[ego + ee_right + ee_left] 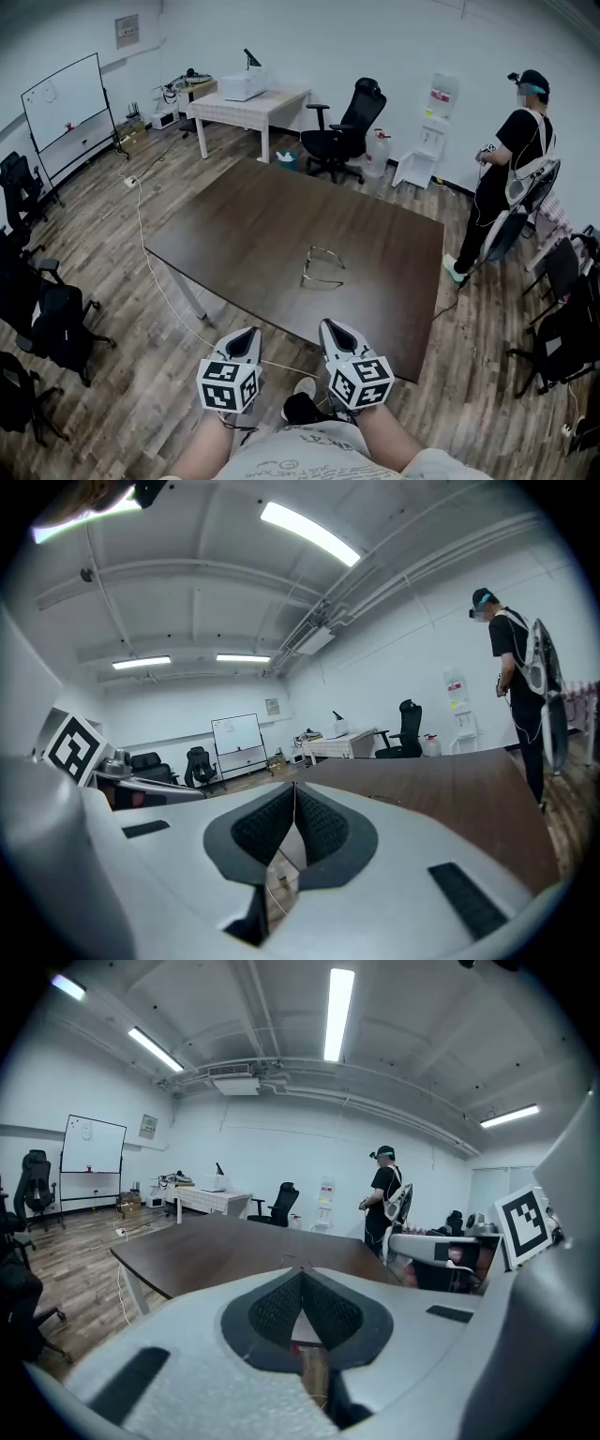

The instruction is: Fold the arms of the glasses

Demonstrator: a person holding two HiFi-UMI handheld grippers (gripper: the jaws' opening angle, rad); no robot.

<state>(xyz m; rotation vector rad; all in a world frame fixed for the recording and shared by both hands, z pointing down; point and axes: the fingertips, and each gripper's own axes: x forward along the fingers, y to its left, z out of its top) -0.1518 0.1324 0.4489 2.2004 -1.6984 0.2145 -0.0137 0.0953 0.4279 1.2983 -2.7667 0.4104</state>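
A pair of thin-framed glasses (pixel 322 267) lies with its arms spread on the dark brown table (pixel 244 225), a little toward the near side. In the left gripper view the glasses (pixel 296 1259) show as a faint wire shape just past the jaw tips. My left gripper (pixel 250 331) and right gripper (pixel 329 324) hover side by side just off the table's near edge, short of the glasses and not touching them. Both point toward the table. The left gripper (pixel 302 1270) is shut with nothing between its pads. The right gripper (pixel 294 787) is likewise shut and empty.
A person (pixel 511 159) stands past the table's far right corner beside a water dispenser (pixel 433 131). A black office chair (pixel 347 131) and a white table (pixel 248 105) stand behind. A whiteboard (pixel 66 103) and black chairs (pixel 47 309) line the left. A cable (pixel 155 272) runs across the floor.
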